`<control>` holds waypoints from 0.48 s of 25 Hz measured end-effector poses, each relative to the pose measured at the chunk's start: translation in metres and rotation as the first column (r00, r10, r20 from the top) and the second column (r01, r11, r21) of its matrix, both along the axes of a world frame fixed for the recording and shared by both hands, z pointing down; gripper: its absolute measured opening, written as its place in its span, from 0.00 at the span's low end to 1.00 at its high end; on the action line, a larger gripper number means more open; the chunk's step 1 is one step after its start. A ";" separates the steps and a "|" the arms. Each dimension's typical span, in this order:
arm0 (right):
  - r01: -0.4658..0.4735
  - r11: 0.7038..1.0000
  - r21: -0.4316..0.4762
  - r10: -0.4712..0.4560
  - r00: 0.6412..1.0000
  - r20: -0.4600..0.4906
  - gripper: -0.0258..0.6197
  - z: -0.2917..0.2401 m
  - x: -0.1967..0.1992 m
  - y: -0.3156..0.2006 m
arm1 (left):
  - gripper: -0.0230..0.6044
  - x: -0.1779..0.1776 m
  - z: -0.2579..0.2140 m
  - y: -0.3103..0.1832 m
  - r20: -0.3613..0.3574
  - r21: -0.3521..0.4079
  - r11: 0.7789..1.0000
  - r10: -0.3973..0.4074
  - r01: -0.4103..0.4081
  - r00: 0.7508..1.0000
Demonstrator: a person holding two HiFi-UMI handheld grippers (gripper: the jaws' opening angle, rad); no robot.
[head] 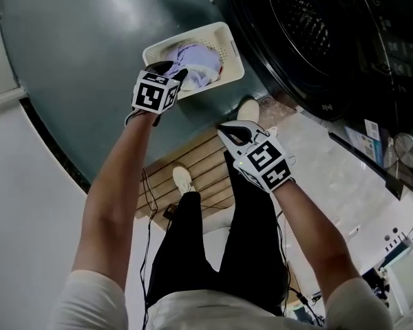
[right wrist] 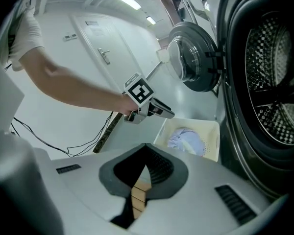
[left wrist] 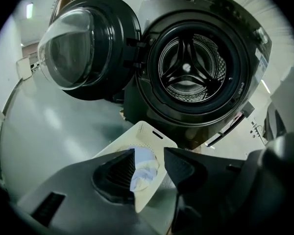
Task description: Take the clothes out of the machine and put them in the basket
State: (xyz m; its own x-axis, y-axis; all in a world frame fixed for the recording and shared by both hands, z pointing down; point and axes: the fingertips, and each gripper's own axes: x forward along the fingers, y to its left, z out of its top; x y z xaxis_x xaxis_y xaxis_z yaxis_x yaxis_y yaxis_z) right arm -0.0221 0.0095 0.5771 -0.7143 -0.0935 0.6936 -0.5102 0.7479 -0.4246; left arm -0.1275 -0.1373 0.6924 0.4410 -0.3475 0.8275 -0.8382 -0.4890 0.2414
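Grippers in both hands, a person in black trousers [head: 193, 253] and white shoes [head: 182, 179] stands on a slatted wooden mat [head: 203, 158] before an open front-loading washer. The right gripper [head: 226, 128], nearer the body, has its jaws brought together at the tips with nothing caught between them; the wooden slats show through the slit lower down. The left gripper [head: 177, 71] hangs above the near edge of the basket [head: 228, 47], its jaws apart and gripping nothing, the basket's contents showing through the gap. The white perforated basket sits on the grey floor [head: 76, 60] just in front of the machine [head: 316, 40] and holds a bundle of pale lilac and white clothes [head: 196, 64]. Beyond it the dark machine stands with its round glass door [left wrist: 83, 53] swung wide to the left in the left gripper view, baring the ribbed metal drum [left wrist: 188, 67].
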 end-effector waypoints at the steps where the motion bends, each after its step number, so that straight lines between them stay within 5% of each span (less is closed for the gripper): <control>1: -0.002 1.000 0.006 0.002 1.000 0.002 0.04 -0.005 -0.002 0.003 | 0.33 -0.001 -0.008 0.005 -0.015 0.001 1.000 -0.015 0.015 1.000; 12: -0.063 0.995 0.075 0.063 0.998 0.005 0.04 -0.055 -0.012 0.017 | 0.23 -0.003 -0.125 0.060 -0.213 0.066 0.995 -0.059 0.075 0.975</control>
